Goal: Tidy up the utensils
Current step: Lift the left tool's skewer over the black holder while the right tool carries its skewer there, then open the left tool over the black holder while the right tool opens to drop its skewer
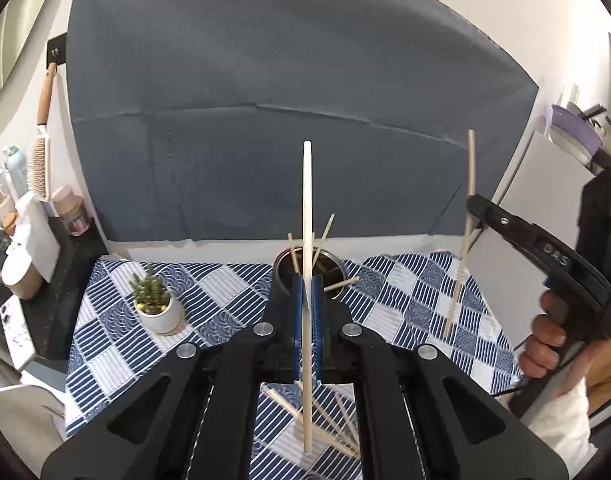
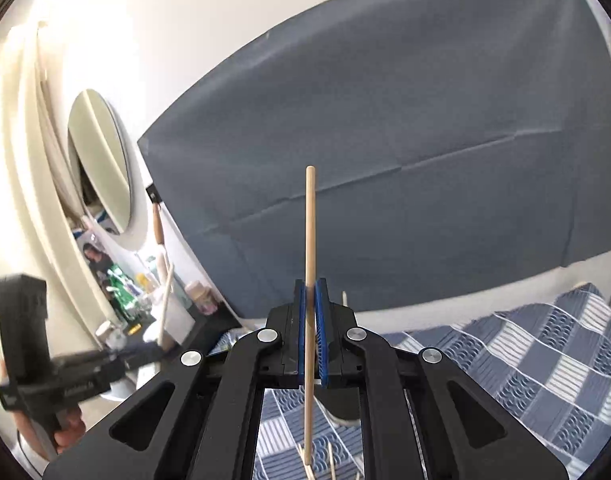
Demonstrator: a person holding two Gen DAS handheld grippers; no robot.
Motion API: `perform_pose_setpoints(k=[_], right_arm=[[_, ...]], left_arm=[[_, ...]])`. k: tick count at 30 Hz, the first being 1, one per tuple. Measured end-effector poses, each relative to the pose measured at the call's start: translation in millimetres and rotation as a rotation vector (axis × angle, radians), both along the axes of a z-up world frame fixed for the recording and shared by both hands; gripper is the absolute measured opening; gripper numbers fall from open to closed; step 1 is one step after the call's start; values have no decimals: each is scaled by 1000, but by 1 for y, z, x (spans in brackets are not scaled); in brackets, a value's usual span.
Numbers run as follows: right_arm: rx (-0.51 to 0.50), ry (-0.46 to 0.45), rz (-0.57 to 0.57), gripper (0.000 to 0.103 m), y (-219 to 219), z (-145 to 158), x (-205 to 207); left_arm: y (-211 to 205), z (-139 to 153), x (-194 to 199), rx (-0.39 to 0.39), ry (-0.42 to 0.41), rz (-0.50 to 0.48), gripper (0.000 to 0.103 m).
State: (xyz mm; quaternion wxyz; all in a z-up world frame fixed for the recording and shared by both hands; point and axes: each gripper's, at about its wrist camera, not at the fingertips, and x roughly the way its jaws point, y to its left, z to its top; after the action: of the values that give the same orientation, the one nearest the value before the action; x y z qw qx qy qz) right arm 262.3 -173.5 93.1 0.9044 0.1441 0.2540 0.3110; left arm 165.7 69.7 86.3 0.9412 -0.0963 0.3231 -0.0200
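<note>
My left gripper (image 1: 306, 288) is shut on a pale chopstick (image 1: 307, 208) that stands upright, just in front of a metal holder cup (image 1: 283, 270) with several chopsticks in it. Several loose chopsticks (image 1: 333, 424) lie on the checked cloth below it. My right gripper (image 2: 312, 292) is shut on a wooden chopstick (image 2: 309, 232), also held upright above the cloth. It shows at the right of the left wrist view (image 1: 471, 204), to the right of the cup and above the table. The left gripper shows in the right wrist view (image 2: 145, 350) at the lower left.
A small potted plant (image 1: 155, 304) stands on the blue checked tablecloth (image 1: 233, 292) left of the cup. A grey backdrop (image 1: 265, 120) rises behind. A dark shelf (image 1: 65, 280) with bottles, a hairbrush and jars is at the left. A white board (image 1: 537, 208) leans at the right.
</note>
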Motion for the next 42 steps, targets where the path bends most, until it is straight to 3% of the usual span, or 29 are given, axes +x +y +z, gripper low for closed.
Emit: perform_pose_setpoints(k=[3, 9, 15, 17, 22, 30, 39, 41, 42], right_arm=[[-4, 19, 54, 5, 11, -5, 30], [-18, 6, 189, 5, 34, -16, 77], [61, -7, 297, 5, 45, -23, 116], [80, -28, 317, 5, 49, -24, 120], [121, -71, 362, 5, 51, -33, 129], [4, -129, 368, 5, 69, -76, 132], [-82, -116, 390, 8, 81, -116, 123], [-91, -133, 376, 8, 79, -116, 123], [-92, -138, 367, 8, 80, -115, 123]], left_arm=[[-6, -2, 21, 26, 8, 43, 5], [3, -19, 67, -133, 35, 50, 5], [11, -32, 99, -180, -22, 99, 5], [17, -34, 105, -233, -63, 97, 5], [22, -43, 118, -265, -139, 107, 5], [21, -84, 133, -288, -256, 100, 5], [27, -125, 139, -355, -208, 117, 5], [30, -125, 136, -351, -204, 129, 9], [30, -125, 135, -344, -205, 136, 16]])
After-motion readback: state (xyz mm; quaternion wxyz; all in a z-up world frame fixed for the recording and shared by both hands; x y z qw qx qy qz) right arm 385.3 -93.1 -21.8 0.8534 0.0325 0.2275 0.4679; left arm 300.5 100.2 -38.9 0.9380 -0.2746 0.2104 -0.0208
